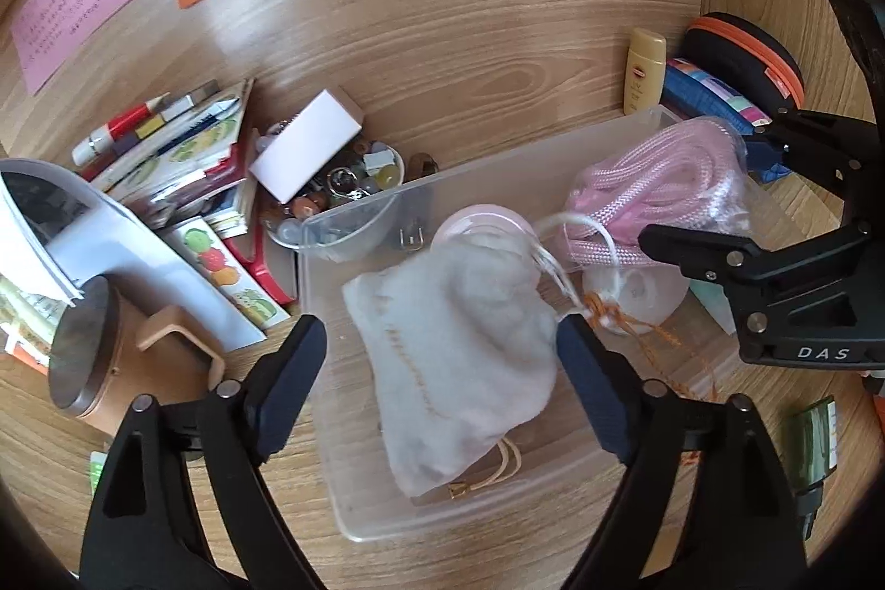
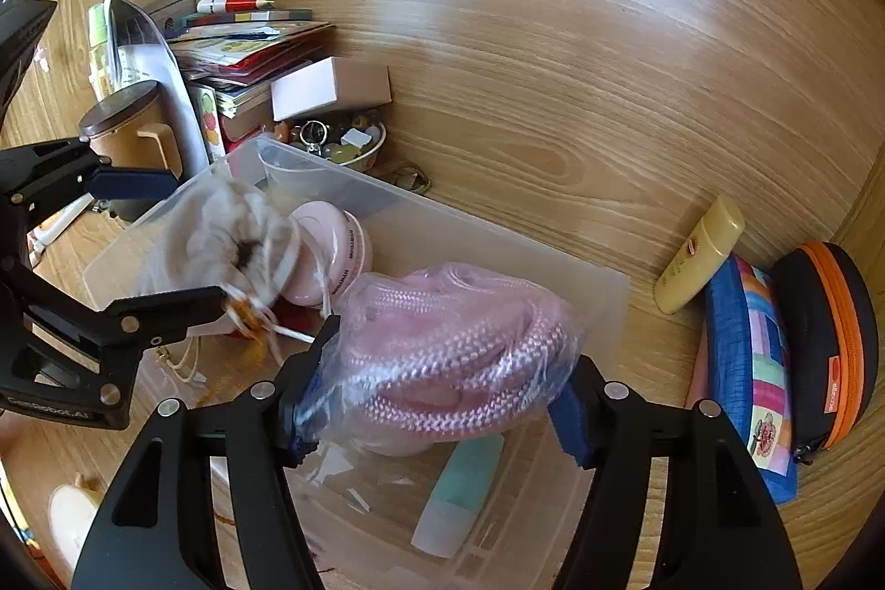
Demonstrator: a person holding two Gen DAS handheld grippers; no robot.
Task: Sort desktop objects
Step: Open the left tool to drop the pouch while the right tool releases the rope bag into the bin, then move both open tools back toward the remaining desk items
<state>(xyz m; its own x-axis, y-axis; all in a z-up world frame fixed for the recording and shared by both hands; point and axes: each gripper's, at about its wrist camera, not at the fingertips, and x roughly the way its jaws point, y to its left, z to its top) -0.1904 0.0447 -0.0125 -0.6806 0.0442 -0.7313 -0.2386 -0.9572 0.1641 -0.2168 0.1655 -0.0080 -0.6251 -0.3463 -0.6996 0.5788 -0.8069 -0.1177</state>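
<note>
A clear plastic bin (image 1: 498, 507) (image 2: 581, 302) sits on the wooden desk. My left gripper (image 1: 442, 380) is open over the bin, its fingers on either side of a grey drawstring pouch (image 1: 459, 358) (image 2: 210, 230) that lies inside. My right gripper (image 2: 437, 402) is shut on a bagged coil of pink rope (image 2: 448, 341) (image 1: 658, 186) and holds it above the bin's right part. A pink round jar (image 2: 332, 252) (image 1: 481, 225) and a mint tube (image 2: 459, 496) lie in the bin.
A bowl of beads (image 1: 337, 203) with a white box (image 1: 310, 142) on it, a pile of books (image 1: 182, 158) and a brown cup (image 1: 110, 358) stand left. A yellow bottle (image 2: 697, 252), a blue pouch (image 2: 746, 369) and a black-orange case (image 2: 829, 341) lie right.
</note>
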